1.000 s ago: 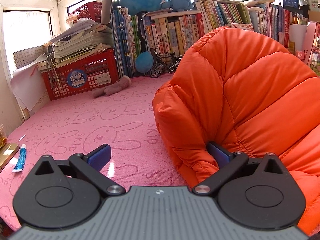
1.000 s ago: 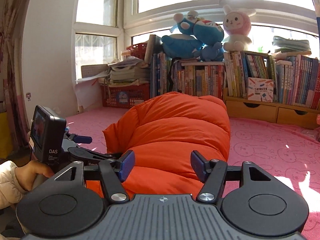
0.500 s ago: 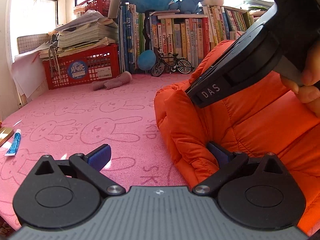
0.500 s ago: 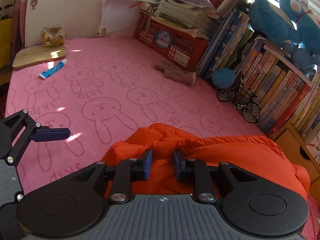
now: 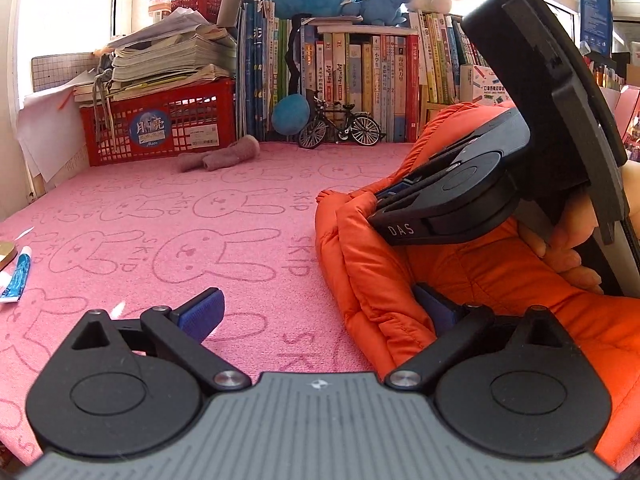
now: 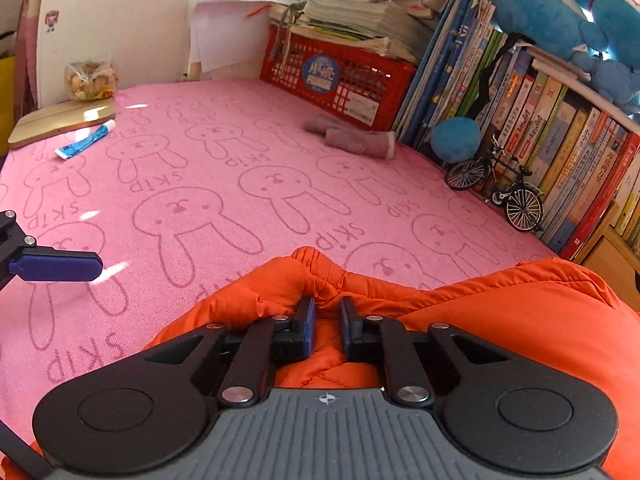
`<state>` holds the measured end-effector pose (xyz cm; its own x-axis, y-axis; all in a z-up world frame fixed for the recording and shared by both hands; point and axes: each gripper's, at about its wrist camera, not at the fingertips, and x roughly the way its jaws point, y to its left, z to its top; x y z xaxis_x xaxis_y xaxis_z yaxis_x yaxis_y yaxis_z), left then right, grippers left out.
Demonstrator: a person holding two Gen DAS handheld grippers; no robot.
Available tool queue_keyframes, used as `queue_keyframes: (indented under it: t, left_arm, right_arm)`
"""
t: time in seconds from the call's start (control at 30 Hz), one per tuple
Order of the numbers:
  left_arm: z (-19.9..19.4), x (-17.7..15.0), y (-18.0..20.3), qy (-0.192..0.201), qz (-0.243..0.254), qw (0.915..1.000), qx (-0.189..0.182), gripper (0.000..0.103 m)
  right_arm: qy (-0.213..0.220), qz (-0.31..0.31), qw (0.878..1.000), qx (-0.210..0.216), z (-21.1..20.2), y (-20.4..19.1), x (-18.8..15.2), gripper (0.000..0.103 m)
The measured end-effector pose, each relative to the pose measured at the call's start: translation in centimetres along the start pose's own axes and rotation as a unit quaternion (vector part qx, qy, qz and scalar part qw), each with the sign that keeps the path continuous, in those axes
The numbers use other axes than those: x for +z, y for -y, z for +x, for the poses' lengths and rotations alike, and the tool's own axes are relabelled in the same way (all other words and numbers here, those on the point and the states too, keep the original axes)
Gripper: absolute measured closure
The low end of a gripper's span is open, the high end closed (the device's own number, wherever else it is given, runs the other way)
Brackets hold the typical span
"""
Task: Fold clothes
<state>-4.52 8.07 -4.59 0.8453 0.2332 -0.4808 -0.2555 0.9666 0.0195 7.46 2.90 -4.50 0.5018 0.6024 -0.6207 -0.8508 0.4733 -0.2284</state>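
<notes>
An orange puffer jacket [image 5: 460,272] lies on the pink rabbit-print mat [image 5: 168,232], filling the right of the left wrist view. My left gripper [image 5: 320,312] is open; its right finger is pressed into the jacket's edge, its left finger over bare mat. My right gripper [image 6: 326,326] is shut on a fold of the jacket [image 6: 500,312] near its bunched cuff. It also shows in the left wrist view [image 5: 384,196], coming in from the upper right and pinching the jacket's far edge.
A red crate [image 5: 160,128] stacked with papers, a row of books [image 5: 360,80], a toy bicycle [image 5: 340,128] and a grey rolled cloth [image 5: 220,158] line the back. A toothpaste tube [image 6: 86,144] and a wooden board [image 6: 60,120] lie at the mat's left edge.
My right gripper swung down over the jacket, closed on a fold near its edge and now holds it. My left gripper stayed open at the jacket's near edge.
</notes>
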Motion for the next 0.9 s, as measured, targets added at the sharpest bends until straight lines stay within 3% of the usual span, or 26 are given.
queue_keyframes:
  t: [0.1,0.17,0.23,0.37,0.47,0.57,0.73,0.8,0.9]
  left_arm:
    - [0.0,0.0,-0.1,-0.003,-0.003,1.0,-0.002,0.001]
    - [-0.1,0.1,-0.1,-0.005,-0.006,1.0,-0.002,0.001]
    - [-0.1,0.1,-0.1,-0.005,-0.005,1.0,-0.001,0.001]
    - [-0.1,0.1,0.1,-0.005,-0.004,1.0,0.003,0.001]
    - [-0.2,0.1,0.1,-0.002,-0.003,1.0,0.007,0.001]
    - [-0.6,0.5,-0.1,0.0,-0.009,0.9999,0.011,0.001]
    - [-2.9,3.3,-2.0,0.059,-0.061,0.9962,0.017,0.005]
    - [-2.7,5.0,-2.0,0.077,-0.051,0.9955,0.022,0.005]
    - [-0.2,6.0,-0.6,0.074,0.003,0.9953,0.062,0.005]
  right_arm:
    - [0.039,0.038,0.998,0.019,-2.1,1.0,0.2,0.081]
    - [0.09,0.096,0.99,0.041,-5.1,2.4,0.1,0.056]
    - [0.117,0.121,0.985,0.029,-7.8,3.5,0.1,0.039]
    - [0.122,0.102,0.986,-0.047,-11.1,5.5,-0.6,0.04]
    - [0.091,0.099,0.989,-0.064,-10.8,6.4,-1.5,0.056]
    - [0.067,0.069,0.992,-0.085,-9.3,5.8,-2.4,0.056]
    - [0.073,0.078,0.99,-0.089,-8.3,5.3,-3.2,0.054]
    - [0.083,0.085,0.989,-0.084,-8.5,5.6,-3.7,0.054]
    - [0.098,0.099,0.987,-0.078,-9.1,6.0,-4.2,0.054]
